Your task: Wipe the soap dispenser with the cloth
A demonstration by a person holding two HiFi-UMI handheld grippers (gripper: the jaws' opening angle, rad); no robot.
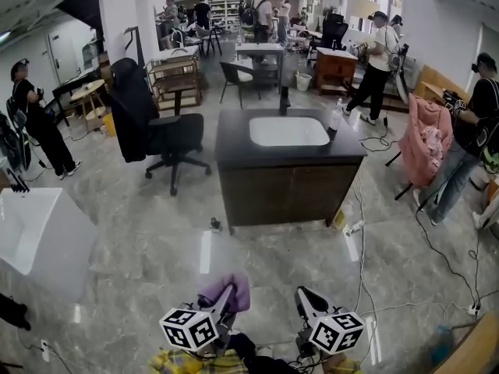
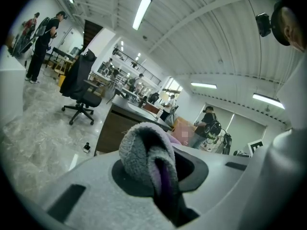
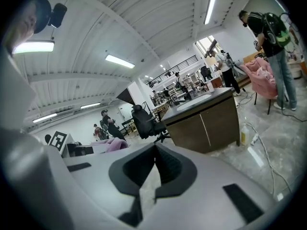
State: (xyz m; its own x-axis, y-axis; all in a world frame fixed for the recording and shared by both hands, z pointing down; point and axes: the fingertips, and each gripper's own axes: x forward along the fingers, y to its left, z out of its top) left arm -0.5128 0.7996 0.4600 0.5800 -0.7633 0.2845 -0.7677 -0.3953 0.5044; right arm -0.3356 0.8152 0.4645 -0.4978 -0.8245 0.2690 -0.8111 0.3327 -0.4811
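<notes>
The left gripper (image 1: pixel 224 298) sits at 6 o'clock in the head view, its jaws clenched on a purple-grey cloth (image 1: pixel 238 291) that bunches up out of them (image 2: pixel 144 152). Just at its 3 o'clock, the right gripper (image 1: pixel 304 294) has its jaws pressed together with nothing between them (image 3: pixel 154 169). The dispenser (image 1: pixel 335 118) stands upright on the dark counter (image 1: pixel 234 142) at 12 o'clock, well apart from both grippers, at the 3 o'clock edge of the white basin (image 1: pixel 288 131). A black chair (image 1: pixel 156 123) stands at the counter's 9 o'clock.
</notes>
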